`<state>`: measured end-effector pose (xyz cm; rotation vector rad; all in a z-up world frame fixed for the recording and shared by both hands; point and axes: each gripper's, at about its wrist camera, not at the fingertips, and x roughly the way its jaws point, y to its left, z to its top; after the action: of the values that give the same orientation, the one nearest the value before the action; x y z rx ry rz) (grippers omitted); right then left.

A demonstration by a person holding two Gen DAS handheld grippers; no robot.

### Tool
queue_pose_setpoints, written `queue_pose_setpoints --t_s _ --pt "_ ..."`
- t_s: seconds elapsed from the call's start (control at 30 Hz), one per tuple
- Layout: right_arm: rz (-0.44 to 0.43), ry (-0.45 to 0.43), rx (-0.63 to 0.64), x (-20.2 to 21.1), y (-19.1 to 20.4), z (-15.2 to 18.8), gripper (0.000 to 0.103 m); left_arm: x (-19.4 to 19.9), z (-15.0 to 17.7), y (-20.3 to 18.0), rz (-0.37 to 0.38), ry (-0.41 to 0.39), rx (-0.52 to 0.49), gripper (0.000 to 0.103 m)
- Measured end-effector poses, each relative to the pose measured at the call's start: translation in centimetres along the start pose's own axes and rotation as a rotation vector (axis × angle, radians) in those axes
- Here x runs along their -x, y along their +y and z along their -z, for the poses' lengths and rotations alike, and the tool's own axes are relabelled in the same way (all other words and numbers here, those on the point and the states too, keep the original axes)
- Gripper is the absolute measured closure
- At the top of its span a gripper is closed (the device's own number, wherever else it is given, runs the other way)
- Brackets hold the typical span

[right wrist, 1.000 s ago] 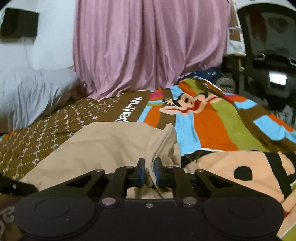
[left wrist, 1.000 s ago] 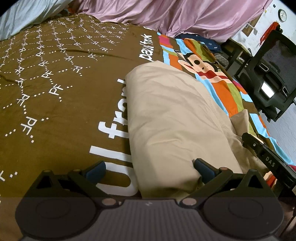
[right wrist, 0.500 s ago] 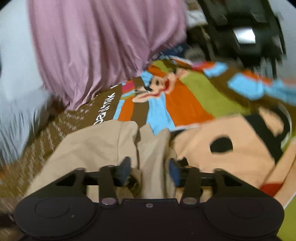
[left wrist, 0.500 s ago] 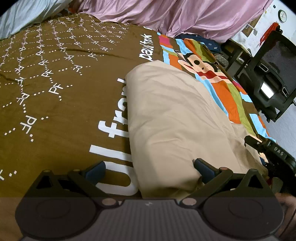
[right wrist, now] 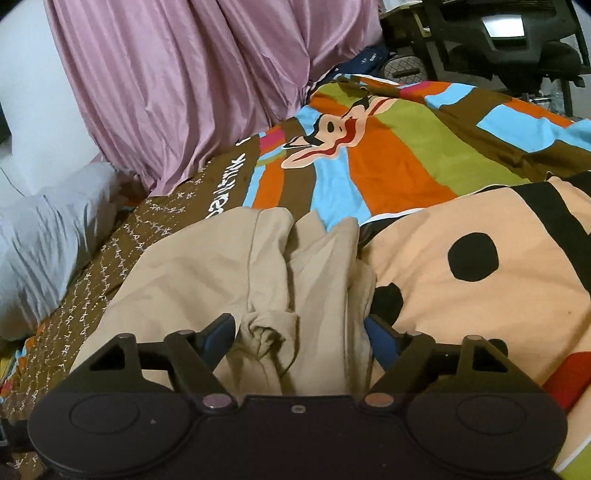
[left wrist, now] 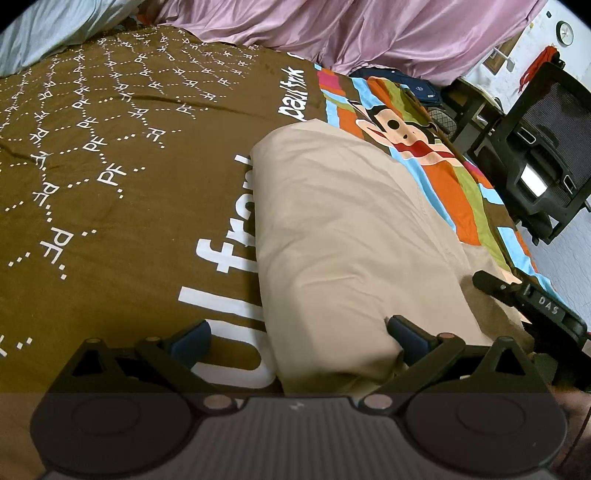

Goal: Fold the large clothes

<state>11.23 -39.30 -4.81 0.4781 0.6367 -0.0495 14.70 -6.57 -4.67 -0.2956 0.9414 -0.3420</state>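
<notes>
Both wrist cams sit low, close over bed, tilted down. Left cam looks along beige garment [left wrist: 347, 236]; right cam faces curtain [right wrist: 192, 85]. Shared: garment, bedspread [left wrist: 110, 192], chair [left wrist: 546, 155].

Folded garment [left wrist: 343, 236] lying on bed cover [left wrist: 110, 206]. Curtain [left wrist: 369, 33] behind, office chair [left wrist: 535, 162] off right.

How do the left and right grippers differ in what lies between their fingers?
The left gripper is open over the smooth folded edge of the beige cloth garment and brown patterned bedspread; the right gripper, jaws opening, straddles the garment's bunched, wrinkled end. The left stands wider than the right. Neither pinches fabric.
</notes>
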Motion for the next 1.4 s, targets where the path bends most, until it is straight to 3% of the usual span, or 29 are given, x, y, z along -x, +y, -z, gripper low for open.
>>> queue_pose_setpoints --t_s 0.17,0.4,0.67,0.77,0.93,1.0,1.13,1.27,1.4 --pt "-0.036 -0.01 -0.059 0.3 -0.7 -0.1 0.023 0.0 0.0 0.0 -0.001 -0.001 -0.001 0.0" --pt "0.05 0.008 0.111 -0.7 1.5 0.8 0.018 -0.1 0.1 0.0 -0.001 -0.001 0.0 0.0" --pt "0.105 -0.024 0.246 -0.6 2.9 1.9 0.051 -0.3 0.2 0.1 0.005 0.001 0.011 0.0" --pt "0.148 -0.054 0.37 -0.6 4.5 2.6 0.057 -0.4 0.2 0.0 0.006 0.0 0.014 0.0" --pt "0.262 -0.132 0.705 -0.6 8.0 5.0 0.063 -0.3 0.2 0.0 0.007 0.001 0.015 0.0" --pt "0.281 -0.145 0.764 -0.8 8.5 5.5 0.064 -0.3 0.2 0.0 0.007 0.001 0.015 0.0" --pt "0.24 -0.123 0.656 -0.7 7.3 4.5 0.063 -0.3 0.1 0.0 0.019 -0.002 0.015 0.0" --pt "0.169 -0.082 0.453 -0.4 5.4 3.0 0.054 -0.1 -0.2 1.6 0.168 -0.037 0.038 0.001" --pt "0.022 -0.04 0.115 -0.3 1.6 1.1 0.038 -0.6 -1.9 3.9 0.243 -0.053 0.128 0.001"
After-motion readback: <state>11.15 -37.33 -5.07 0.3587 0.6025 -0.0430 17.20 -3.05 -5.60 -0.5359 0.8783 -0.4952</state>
